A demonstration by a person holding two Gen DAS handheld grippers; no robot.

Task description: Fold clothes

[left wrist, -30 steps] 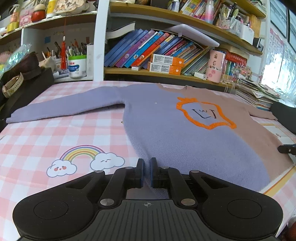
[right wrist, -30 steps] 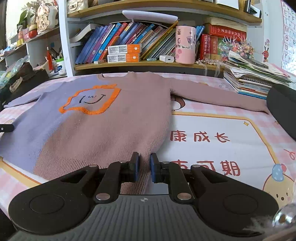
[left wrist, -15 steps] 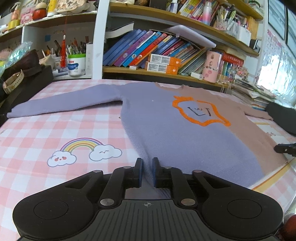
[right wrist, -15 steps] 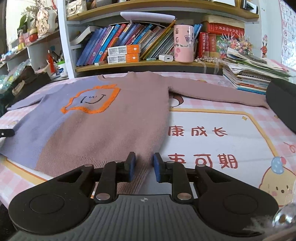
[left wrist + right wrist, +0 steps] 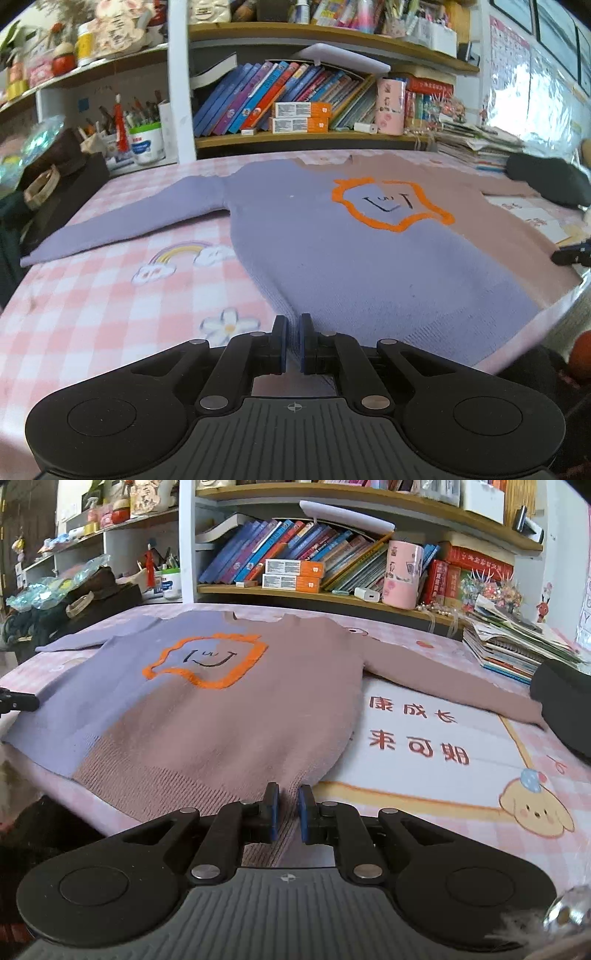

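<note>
- Left wrist view shows the left gripper (image 5: 291, 341) low at the near edge of the table (image 5: 92, 317), with its jaws squeezed onto the purple corner of the sweater's hem.
- Right wrist view shows the right gripper (image 5: 286, 818) at the other bottom corner, the pinkish-brown one. Its jaws have just been closing, and the ribbed hem sits between them, so it looks pinched there too.
- The sweater (image 5: 369, 251) lies flat and face up on the pink checked cloth, with the orange smiley patch (image 5: 207, 661) in the middle of the chest.
- The purple sleeve (image 5: 129, 225) sticks out to one side and the brown sleeve (image 5: 454, 686) to the other, almost reaching the dark thing (image 5: 561, 698) at the table's edge.
- The neck points toward the bookshelf (image 5: 314, 590), far from both grippers.
- I think the step now is taking hold of the two hem corners, ready to lift the bottom toward the neck.
- To do it well, both hands should hold the same amount of cloth, all layers together, so nothing slips out.
- Both hands should rise together and go evenly, so the fold line stays straight.
- The sleeves may need tucking in, or they will poke out of the fold.
</note>
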